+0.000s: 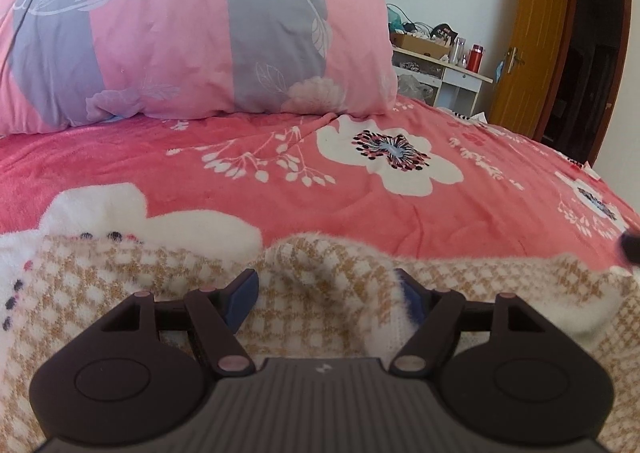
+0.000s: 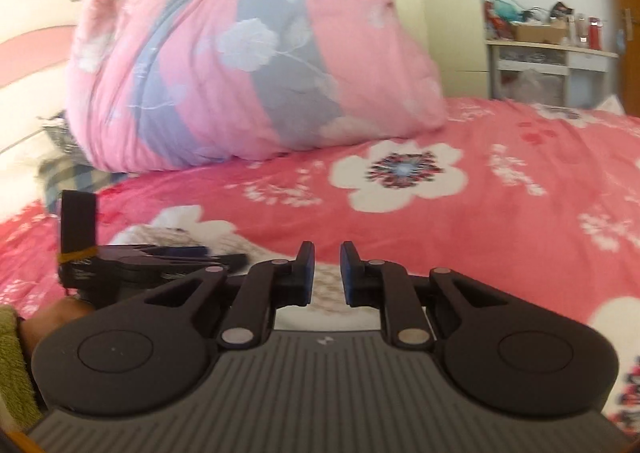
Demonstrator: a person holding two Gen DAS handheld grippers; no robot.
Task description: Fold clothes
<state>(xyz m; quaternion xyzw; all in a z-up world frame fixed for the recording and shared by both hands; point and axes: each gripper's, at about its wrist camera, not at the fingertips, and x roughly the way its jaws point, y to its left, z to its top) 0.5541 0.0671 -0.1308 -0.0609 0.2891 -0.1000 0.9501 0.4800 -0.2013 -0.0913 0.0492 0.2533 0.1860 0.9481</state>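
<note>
Left wrist view: left tool [image 1: 326, 295] stands wide around a garment [image 1: 320, 265] ridge; pinch it fully before lifting toward 12 o'clock, while right tool [image 2: 327, 273], narrow, holds nothing.

Black claw [image 2: 326, 273], blue pads [image 2: 307, 273], ribbed grey body; green sleeve [image 2: 12, 357].

Both views are bright with soft, even daylight and cast only faint shadows. The left wrist view is fairly sharp: the bed [image 1: 360, 181] pattern reads clearly, while the doorway [image 1: 588, 65] is dark. The right wrist view is smeared by motion blur, softening the quilt [image 2: 248, 65] and the shelf [image 2: 548, 53]; its upper wall looks washed out. Fisheye distortion bends the edges, and black vignette fills the corners.
</note>
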